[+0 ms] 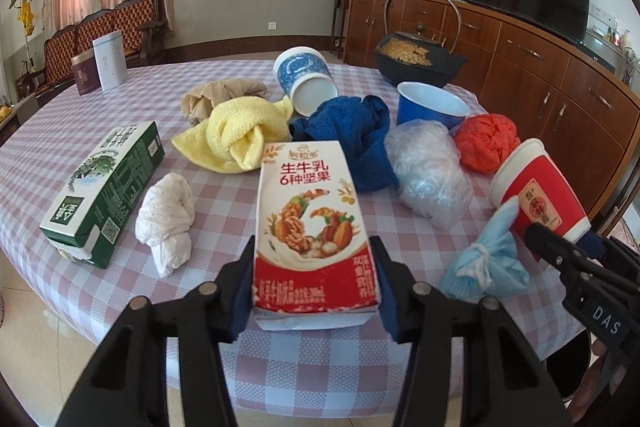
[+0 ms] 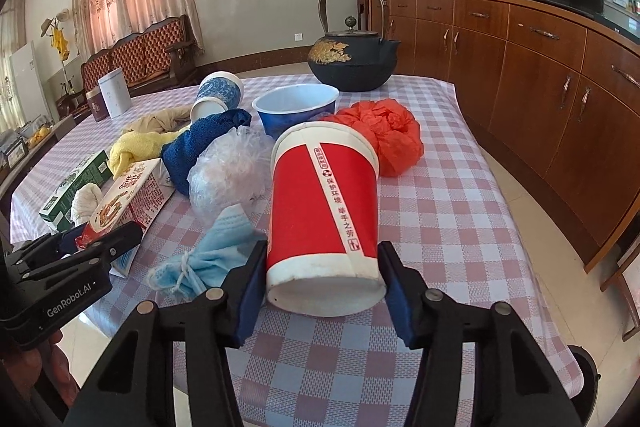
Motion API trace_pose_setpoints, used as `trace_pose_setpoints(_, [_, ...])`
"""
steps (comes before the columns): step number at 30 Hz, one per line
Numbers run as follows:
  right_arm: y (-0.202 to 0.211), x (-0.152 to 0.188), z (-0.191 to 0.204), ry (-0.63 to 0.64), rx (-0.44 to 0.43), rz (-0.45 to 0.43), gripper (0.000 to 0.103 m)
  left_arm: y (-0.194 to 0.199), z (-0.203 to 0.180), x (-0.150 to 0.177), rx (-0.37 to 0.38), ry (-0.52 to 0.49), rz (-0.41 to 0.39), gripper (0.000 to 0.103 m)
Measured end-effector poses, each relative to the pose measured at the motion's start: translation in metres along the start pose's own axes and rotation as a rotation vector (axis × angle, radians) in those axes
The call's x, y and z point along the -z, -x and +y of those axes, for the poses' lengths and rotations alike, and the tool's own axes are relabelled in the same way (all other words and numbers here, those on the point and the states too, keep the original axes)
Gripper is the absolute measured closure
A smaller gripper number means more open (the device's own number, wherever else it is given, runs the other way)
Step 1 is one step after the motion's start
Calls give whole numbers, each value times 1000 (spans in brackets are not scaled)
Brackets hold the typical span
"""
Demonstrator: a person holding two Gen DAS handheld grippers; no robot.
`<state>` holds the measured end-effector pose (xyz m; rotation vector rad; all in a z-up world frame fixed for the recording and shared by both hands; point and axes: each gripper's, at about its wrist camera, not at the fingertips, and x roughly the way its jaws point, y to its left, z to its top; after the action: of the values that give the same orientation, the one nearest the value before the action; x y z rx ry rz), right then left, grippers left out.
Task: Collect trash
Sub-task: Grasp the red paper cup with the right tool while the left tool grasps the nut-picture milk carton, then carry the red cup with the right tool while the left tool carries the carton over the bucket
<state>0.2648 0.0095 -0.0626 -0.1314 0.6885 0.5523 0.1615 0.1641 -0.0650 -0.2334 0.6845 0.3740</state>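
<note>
Red-and-white cardboard milk carton (image 1: 314, 227) printed "生牛乳 6种坚果" lies flat near the front edge of the checked pink-and-white tablecloth (image 1: 320, 359), clamped between the blue pads of the left gripper (image 1: 314, 287). Just right, a red-and-white paper cup (image 2: 324, 211) reading "保护环境" lies on its side, its base squeezed by the right gripper (image 2: 322, 287). A crumpled blue face mask (image 2: 208, 259) sits between them. Behind lie a clear plastic bag (image 2: 228, 171), orange bag (image 2: 384, 135), dark blue towel (image 1: 352, 131), yellow cloth (image 1: 240, 135), white wad (image 1: 166, 219) and green carton (image 1: 108, 187). The other gripper's body reads "GenRobot.AI"
</note>
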Motion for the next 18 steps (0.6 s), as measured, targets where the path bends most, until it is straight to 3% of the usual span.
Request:
trace_pose_setpoints(11, [42, 0, -17, -49, 35, -74, 48, 39, -6, -2, 23, -41, -76, 50])
trace_pose_setpoints(18, [79, 7, -37, -83, 83, -132, 49, 59, -36, 0, 106, -89, -102, 50])
